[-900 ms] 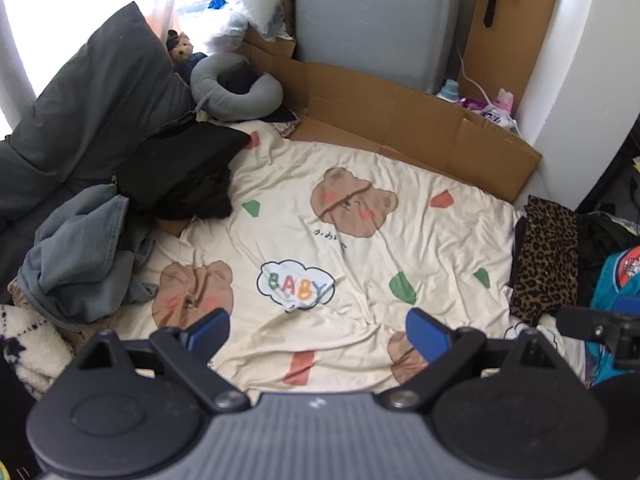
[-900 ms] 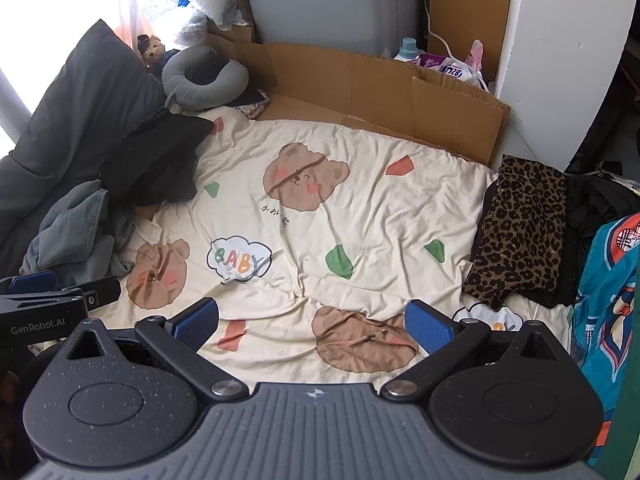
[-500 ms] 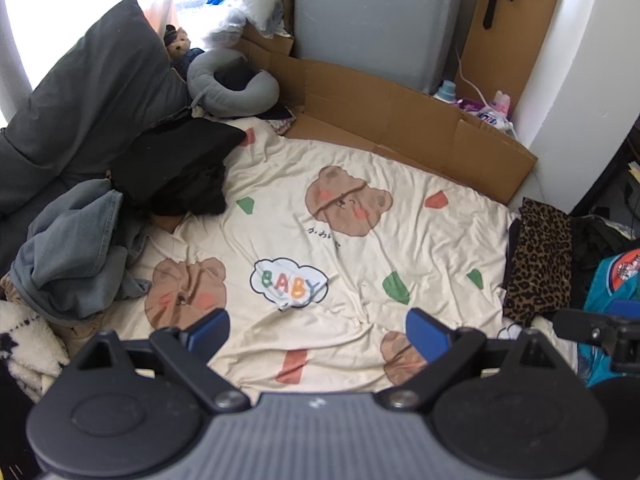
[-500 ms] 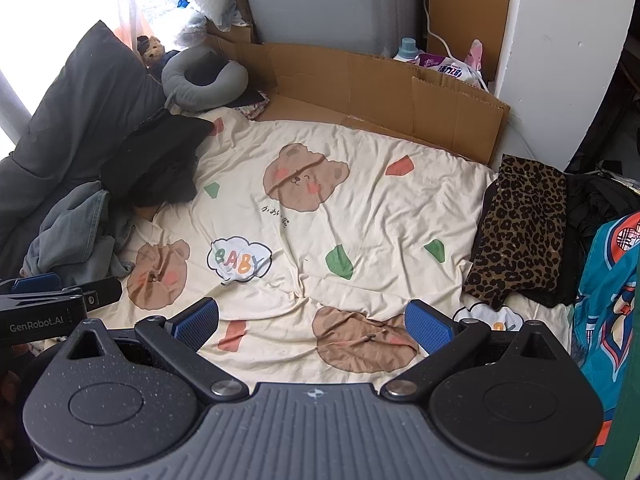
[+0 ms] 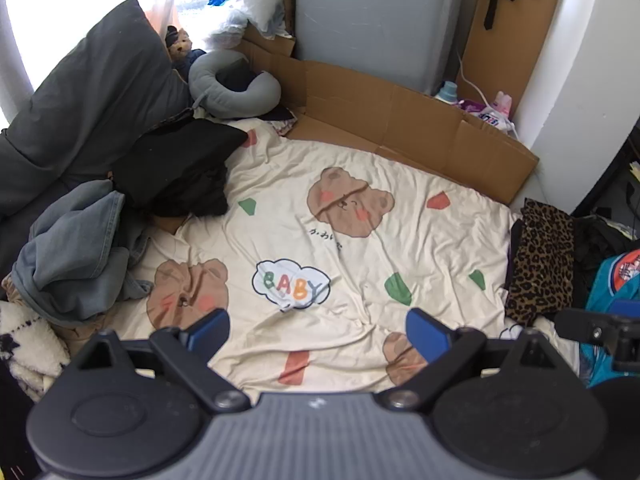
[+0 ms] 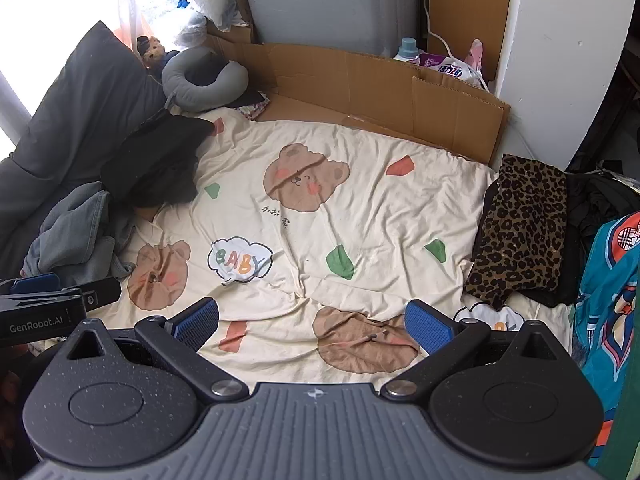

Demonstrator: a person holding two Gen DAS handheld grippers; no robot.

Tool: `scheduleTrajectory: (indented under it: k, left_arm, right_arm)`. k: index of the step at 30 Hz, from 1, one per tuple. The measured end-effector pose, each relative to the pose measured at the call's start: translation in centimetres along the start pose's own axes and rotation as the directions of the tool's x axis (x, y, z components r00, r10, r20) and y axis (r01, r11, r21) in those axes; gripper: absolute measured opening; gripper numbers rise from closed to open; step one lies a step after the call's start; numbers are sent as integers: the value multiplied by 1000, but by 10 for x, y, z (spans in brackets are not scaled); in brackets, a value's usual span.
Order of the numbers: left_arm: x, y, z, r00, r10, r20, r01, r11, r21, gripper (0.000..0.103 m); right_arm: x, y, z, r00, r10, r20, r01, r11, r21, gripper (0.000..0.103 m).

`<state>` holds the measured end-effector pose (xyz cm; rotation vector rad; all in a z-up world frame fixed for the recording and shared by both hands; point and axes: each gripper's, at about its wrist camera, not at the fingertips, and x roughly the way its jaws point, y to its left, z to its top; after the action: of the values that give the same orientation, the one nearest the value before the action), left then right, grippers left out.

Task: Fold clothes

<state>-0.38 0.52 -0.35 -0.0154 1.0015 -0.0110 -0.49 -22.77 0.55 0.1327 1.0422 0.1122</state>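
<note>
A cream sheet (image 5: 432, 240) (image 6: 384, 216) printed with bears and the word BABY covers the bed. At its left edge lie a crumpled black garment (image 5: 176, 172) (image 6: 156, 164) and a heap of grey-blue denim (image 5: 76, 248) (image 6: 76, 232). A leopard-print garment (image 5: 540, 264) (image 6: 520, 232) is draped over the right edge, beside dark clothes. My left gripper (image 5: 318, 332) hovers open above the sheet's near part, nothing between its blue pads. My right gripper (image 6: 312, 326) is open too, over a bear print, and empty.
A grey pillow (image 5: 80, 96) and a grey neck cushion (image 5: 232, 88) lie at the back left. A cardboard sheet (image 5: 400, 120) lines the far side below a grey cabinet (image 5: 376, 20). Teal printed fabric (image 6: 608, 304) hangs at the right, and a fluffy white blanket (image 5: 28, 344) sits at the near left.
The left wrist view has shifted slightly, so the bed appears a little lower and nearer. The right view is unchanged, and both grippers have stayed open.
</note>
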Motion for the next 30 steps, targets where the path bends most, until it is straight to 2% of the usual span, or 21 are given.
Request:
scheduleTrajectory:
  k: [4,30]
  left_arm:
    - [-1,-1,0,1000,20,3,-20,1000,5,96]
    - [-1,-2,2,1000,19,0,-19,1000,7,97]
  right_arm:
    - [1,-1,0,1000,-4,2,4,1000,4,102]
    - [3,0,-2,1000,-8,2,8,1000,9,102]
